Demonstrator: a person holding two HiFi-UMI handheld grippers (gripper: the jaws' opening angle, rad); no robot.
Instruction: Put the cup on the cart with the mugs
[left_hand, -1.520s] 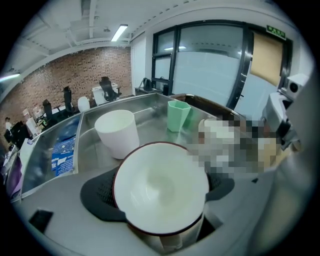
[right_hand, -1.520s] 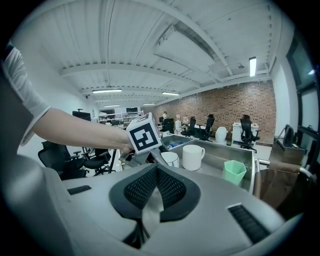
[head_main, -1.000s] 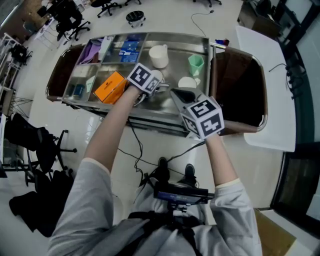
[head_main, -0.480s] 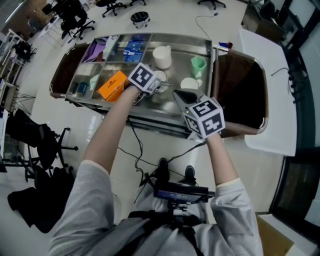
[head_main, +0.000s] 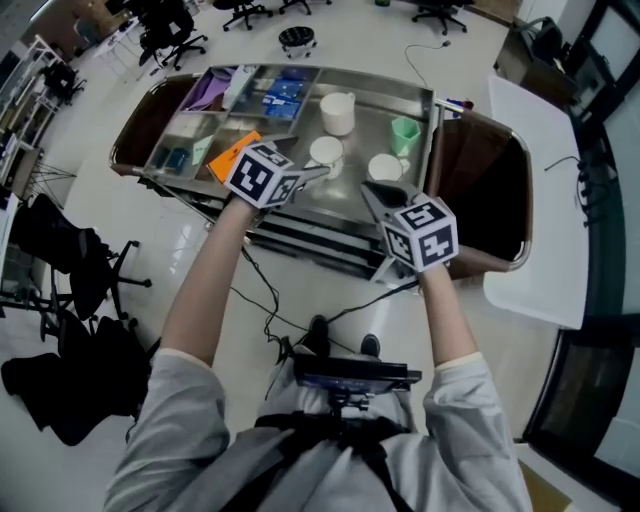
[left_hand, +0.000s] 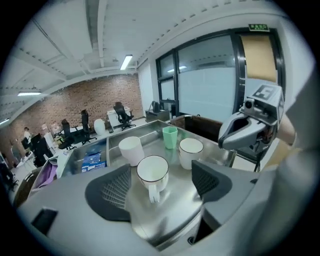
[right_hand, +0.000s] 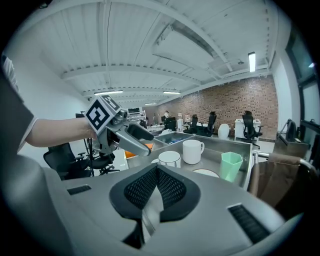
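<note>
A white cup with a dark rim (head_main: 326, 152) stands upright on the steel cart top (head_main: 300, 215), near a white handled mug (head_main: 338, 112), a second white mug (head_main: 385, 167) and a green cup (head_main: 405, 134). My left gripper (head_main: 308, 173) sits just short of the cup, at the cart's near edge. In the left gripper view the cup (left_hand: 152, 172) stands free just beyond the jaws; they are closing and the pads do not touch it. My right gripper (head_main: 376, 189) hovers near the second mug. Its pads (right_hand: 170, 187) are pressed together with nothing between them.
The cart's left compartments hold an orange box (head_main: 232, 152), blue packs (head_main: 283, 92) and a purple item (head_main: 210, 90). A brown tub (head_main: 480, 190) adjoins the cart's right end, with a white table (head_main: 545, 200) beyond. Office chairs (head_main: 60, 280) and floor cables stand near the person's feet.
My left gripper has drawn back from the cup toward the near edge, leaving it standing free on the cart. The right gripper has barely moved.
</note>
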